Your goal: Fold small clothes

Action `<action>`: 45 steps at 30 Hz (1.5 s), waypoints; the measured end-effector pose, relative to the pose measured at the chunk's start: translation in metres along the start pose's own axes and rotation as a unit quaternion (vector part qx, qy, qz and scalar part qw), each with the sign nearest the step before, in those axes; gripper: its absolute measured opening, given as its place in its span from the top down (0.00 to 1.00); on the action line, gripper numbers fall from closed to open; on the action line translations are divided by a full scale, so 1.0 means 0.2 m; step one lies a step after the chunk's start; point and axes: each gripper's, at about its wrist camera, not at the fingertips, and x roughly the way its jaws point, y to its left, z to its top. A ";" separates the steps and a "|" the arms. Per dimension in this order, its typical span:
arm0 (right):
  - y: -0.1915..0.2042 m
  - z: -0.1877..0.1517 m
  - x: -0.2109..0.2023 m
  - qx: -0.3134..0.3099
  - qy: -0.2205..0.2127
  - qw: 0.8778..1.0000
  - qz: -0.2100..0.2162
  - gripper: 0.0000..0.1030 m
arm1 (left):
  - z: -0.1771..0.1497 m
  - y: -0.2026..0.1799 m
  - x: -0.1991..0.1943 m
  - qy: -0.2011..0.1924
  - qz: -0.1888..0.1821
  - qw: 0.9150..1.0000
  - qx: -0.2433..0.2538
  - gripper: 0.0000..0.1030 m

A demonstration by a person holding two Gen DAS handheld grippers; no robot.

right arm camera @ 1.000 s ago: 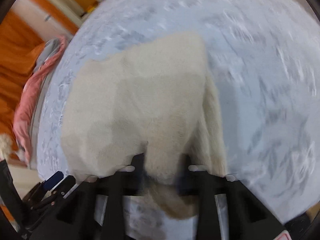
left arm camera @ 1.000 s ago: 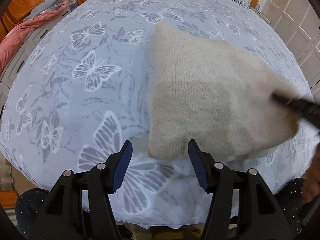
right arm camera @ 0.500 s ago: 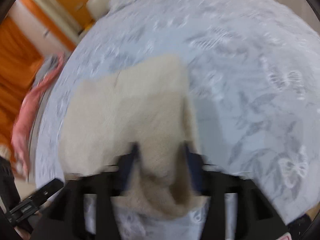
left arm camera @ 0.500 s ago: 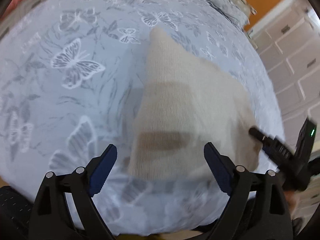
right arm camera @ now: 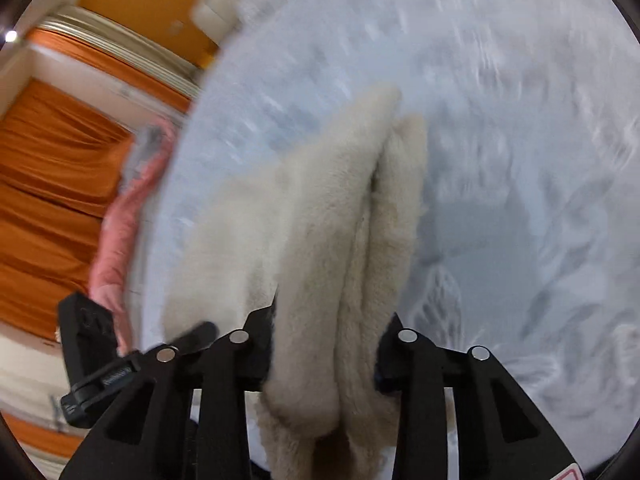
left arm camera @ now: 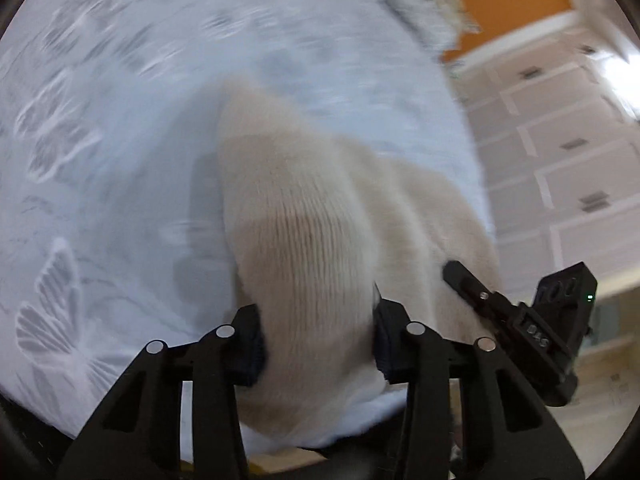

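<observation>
A cream knitted garment (left arm camera: 304, 216) lies folded on the blue butterfly bedspread (left arm camera: 120, 160). My left gripper (left arm camera: 318, 344) is shut on its near edge, cloth bunched between the blue pads. My right gripper (right arm camera: 326, 356) is shut on the other near edge of the garment (right arm camera: 320, 220), which hangs in thick folds between its fingers. The right gripper also shows in the left wrist view (left arm camera: 520, 320), just right of the garment. The left gripper shows in the right wrist view (right arm camera: 104, 360) at lower left. Both views are blurred by motion.
White cabinet doors (left arm camera: 560, 160) stand right of the bed. Pillows (left arm camera: 420, 4) lie at the head, by an orange wall. A pink cloth (right arm camera: 124, 216) lies beside the bed's left edge, in front of orange curtains (right arm camera: 52, 184).
My left gripper, open before the garment's near edge, has closed on it. Both grippers have lifted the near edge, which now bunches up. The right gripper kept its hold.
</observation>
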 end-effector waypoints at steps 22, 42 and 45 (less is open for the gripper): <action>-0.13 -0.41 -0.02 -0.042 0.032 0.985 -0.163 0.73 | -0.47 0.10 -0.14 -0.038 0.263 0.955 0.130 0.58; 0.16 -0.79 -0.07 -0.142 -0.020 0.961 -0.236 0.71 | -0.71 0.10 -0.02 -0.054 0.303 0.943 0.123 0.45; 0.17 -0.87 -0.05 -0.144 -0.046 0.954 -0.259 0.46 | -0.77 0.10 -0.04 -0.073 0.313 0.940 0.118 0.31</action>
